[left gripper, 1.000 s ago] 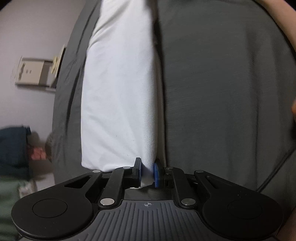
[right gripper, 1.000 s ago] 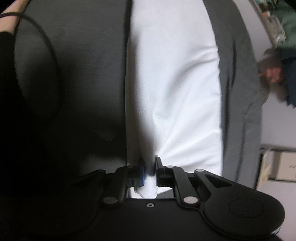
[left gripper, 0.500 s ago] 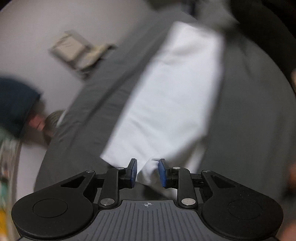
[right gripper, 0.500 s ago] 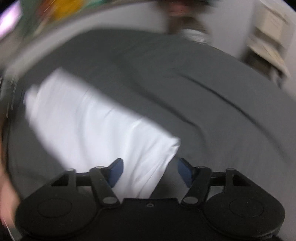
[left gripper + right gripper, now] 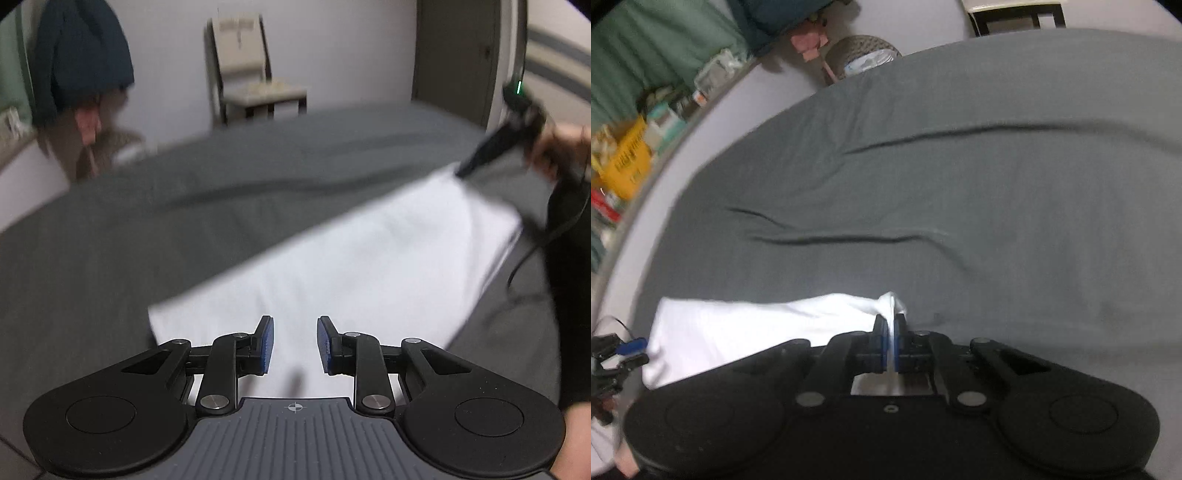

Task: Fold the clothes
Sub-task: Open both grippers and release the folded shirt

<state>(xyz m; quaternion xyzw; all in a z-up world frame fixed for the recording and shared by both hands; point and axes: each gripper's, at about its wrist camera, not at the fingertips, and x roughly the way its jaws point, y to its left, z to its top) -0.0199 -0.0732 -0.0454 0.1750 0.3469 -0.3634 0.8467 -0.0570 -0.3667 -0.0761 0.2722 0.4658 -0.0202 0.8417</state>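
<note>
Left wrist view: my left gripper (image 5: 294, 345) sits low at bottom centre, level, fingers apart with nothing between the blue pads (image 5: 266, 343); white cloth shows through the gap. One white garment (image 5: 369, 266), folded into a long strip, runs from under the fingers diagonally to the upper right across the grey bed sheet (image 5: 184, 229). At its far end, right edge of frame, my right gripper (image 5: 466, 170) slants down onto the cloth's corner, a hand (image 5: 554, 147) behind it; its finger state I cannot tell from here, motion blur. One chair (image 5: 251, 70) against the wall at top centre. Right wrist view: right gripper (image 5: 891, 332) bottom centre, fingers together, clamped on a bunched corner of the white garment (image 5: 746, 328), which stretches left along the lower frame on the grey bed sheet (image 5: 960, 184). Left gripper (image 5: 628, 349) visible at the left edge, one blue pad showing. One yellow box (image 5: 626, 162) at the left edge among shelf clutter.
</note>
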